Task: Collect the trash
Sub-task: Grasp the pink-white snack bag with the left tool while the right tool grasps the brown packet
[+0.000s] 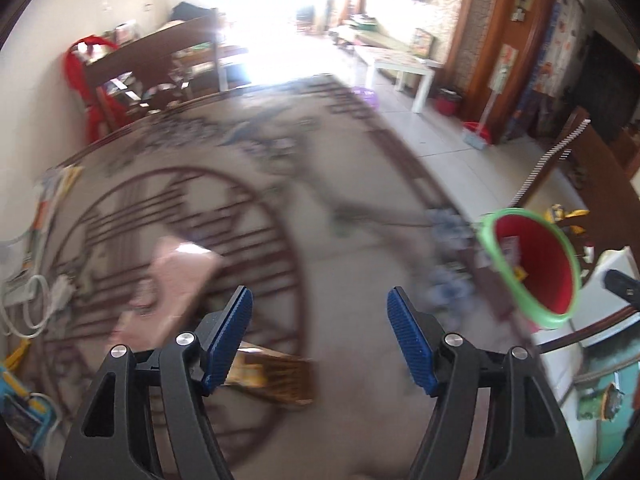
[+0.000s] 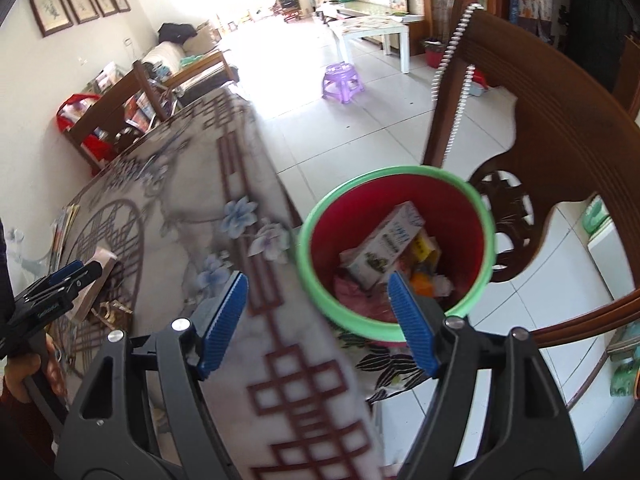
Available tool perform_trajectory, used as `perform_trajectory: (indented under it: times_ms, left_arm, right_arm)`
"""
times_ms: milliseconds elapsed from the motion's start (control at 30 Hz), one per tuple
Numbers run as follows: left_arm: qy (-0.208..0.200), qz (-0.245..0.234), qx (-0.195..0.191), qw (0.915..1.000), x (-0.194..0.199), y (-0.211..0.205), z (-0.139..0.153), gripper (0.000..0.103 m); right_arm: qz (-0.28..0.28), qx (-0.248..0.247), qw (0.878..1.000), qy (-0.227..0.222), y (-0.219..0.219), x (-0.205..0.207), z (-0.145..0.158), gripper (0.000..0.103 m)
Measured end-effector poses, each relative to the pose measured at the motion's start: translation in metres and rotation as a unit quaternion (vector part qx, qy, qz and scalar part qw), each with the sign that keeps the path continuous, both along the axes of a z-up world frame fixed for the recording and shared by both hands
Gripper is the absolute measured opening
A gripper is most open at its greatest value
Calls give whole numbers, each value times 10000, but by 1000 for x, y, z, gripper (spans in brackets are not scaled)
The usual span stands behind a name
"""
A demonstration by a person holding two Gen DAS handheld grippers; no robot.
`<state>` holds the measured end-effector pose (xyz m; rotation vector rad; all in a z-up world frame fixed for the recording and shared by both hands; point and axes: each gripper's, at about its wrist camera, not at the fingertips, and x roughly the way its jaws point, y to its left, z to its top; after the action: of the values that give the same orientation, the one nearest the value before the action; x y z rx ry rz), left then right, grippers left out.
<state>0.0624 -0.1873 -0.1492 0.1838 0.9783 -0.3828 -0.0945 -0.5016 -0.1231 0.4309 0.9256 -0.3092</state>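
My left gripper (image 1: 320, 300) hangs open over the patterned table (image 1: 340, 152) with nothing between its blue pads. Below it lie a pink box (image 1: 176, 276) and a golden wrapper (image 1: 268, 376), both blurred. The red bin with a green rim (image 1: 532, 264) stands off the table's right edge. My right gripper (image 2: 317, 280) is open and empty, straddling the table edge and the bin (image 2: 320, 216). Inside the bin lie a white and green carton (image 2: 384, 248), a yellow wrapper (image 2: 424, 246) and other scraps. The right wrist view also shows the left gripper (image 2: 80, 272) by the pink box (image 2: 96, 284).
A carved wooden chair (image 2: 560, 140) curves around the bin on the right. Magazines (image 2: 64, 224) lie at the table's far left edge and cables (image 1: 32, 300) beside them. A purple stool (image 2: 342, 80) and a white low table (image 2: 376, 26) stand on the tiled floor beyond.
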Motion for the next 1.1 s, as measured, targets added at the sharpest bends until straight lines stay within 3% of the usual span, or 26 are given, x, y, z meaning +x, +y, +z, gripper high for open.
perform_trajectory:
  times_ms: [167, 267, 433, 567, 633, 700, 733, 767, 1100]
  left_arm:
    - [-49, 166, 611, 9980, 28, 61, -16, 75]
    - [169, 127, 646, 9977, 49, 86, -27, 78]
    - [926, 103, 147, 9955, 80, 104, -56, 79]
    - [1225, 35, -64, 9924, 94, 108, -75, 79]
    - [1345, 36, -222, 9907, 98, 108, -82, 73]
    - [1322, 50, -355, 9906, 102, 109, -83, 63]
    - [1357, -12, -492, 9895, 103, 110, -83, 51]
    - [1366, -29, -577, 9889, 104, 111, -83, 45]
    - [1151, 496, -1244, 9843, 80, 159, -62, 42]
  right_arm:
    - [321, 66, 9995, 19, 51, 16, -2, 72]
    - [479, 129, 9988, 59, 83, 25, -5, 72]
    - [687, 238, 9972, 164, 127, 38, -12, 72]
    - [887, 315, 9952, 255, 160, 49, -14, 75]
    - [1075, 233, 9934, 327, 179, 58, -15, 76]
    - [1291, 112, 9907, 411, 198, 67, -15, 76]
    - [1406, 41, 9890, 462, 207, 72, -16, 76]
    - [1494, -13, 9875, 500, 213, 76, -16, 76]
    - [2506, -606, 9622, 876, 283, 127, -35, 75]
